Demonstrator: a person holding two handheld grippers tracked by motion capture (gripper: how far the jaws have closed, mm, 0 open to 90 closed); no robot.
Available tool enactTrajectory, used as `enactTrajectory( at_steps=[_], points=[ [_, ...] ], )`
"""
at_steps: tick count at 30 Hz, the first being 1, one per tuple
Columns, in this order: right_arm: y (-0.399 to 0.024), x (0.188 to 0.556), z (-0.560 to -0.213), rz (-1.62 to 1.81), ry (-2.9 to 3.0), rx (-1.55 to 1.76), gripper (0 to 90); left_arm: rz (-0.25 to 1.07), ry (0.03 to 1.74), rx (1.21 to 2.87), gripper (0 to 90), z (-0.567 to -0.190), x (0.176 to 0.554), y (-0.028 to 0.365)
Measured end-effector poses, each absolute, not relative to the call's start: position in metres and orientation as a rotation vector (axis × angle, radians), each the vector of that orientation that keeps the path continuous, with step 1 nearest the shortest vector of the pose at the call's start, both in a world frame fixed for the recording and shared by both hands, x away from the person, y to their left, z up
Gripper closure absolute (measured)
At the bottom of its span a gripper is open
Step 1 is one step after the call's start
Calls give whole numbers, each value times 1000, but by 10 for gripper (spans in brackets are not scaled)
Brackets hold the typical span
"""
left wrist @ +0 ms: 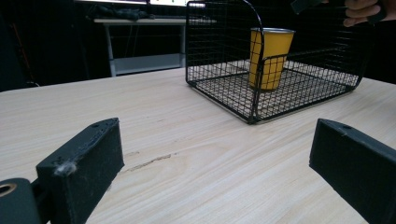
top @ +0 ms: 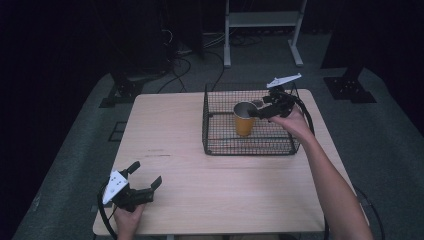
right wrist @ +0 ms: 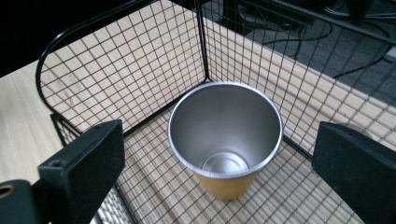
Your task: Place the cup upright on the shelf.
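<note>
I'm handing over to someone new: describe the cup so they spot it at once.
On the wooden table, find the black wire basket at the far right. The cup stands upright inside it, below the right gripper: yellow outside, bare steel inside, empty.

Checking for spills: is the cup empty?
Empty: the cup stands upright in the basket, its bare steel bottom visible.

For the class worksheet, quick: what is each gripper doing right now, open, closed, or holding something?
Left gripper: open, holding nothing, low over the table.
Right gripper: open, jaws apart above the yellow cup in the wire basket, not gripping it.
</note>
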State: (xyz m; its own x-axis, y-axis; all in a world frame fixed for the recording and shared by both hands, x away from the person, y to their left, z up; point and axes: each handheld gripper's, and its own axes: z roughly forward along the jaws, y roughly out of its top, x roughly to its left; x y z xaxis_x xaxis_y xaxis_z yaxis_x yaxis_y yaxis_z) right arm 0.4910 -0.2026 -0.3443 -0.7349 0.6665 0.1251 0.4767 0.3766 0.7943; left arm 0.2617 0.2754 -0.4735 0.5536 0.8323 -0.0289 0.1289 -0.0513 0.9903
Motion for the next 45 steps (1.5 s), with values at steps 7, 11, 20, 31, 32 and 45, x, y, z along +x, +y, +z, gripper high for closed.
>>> enactTrajectory(
  at_steps=[7,11,20,31,32,45],
  points=[
    [-217,478,-350,1310,2426,1045,21,703,852,1540,22,-474,262,275],
    [-222,473,-352,1318,2424,1051,21,703,853,1542,22,-474,262,275],
    [-227,453,-344,1339,2424,1018,43,705,854,1539,22,-474,261,275],
    [-234,433,-349,1354,2445,993,43,706,855,1541,22,-474,261,275],
    [-234,433,-349,1354,2445,993,43,706,855,1541,22,-474,261,275],
    [-243,406,-355,1368,2460,958,44,706,856,1540,22,-474,261,275]
  ],
)
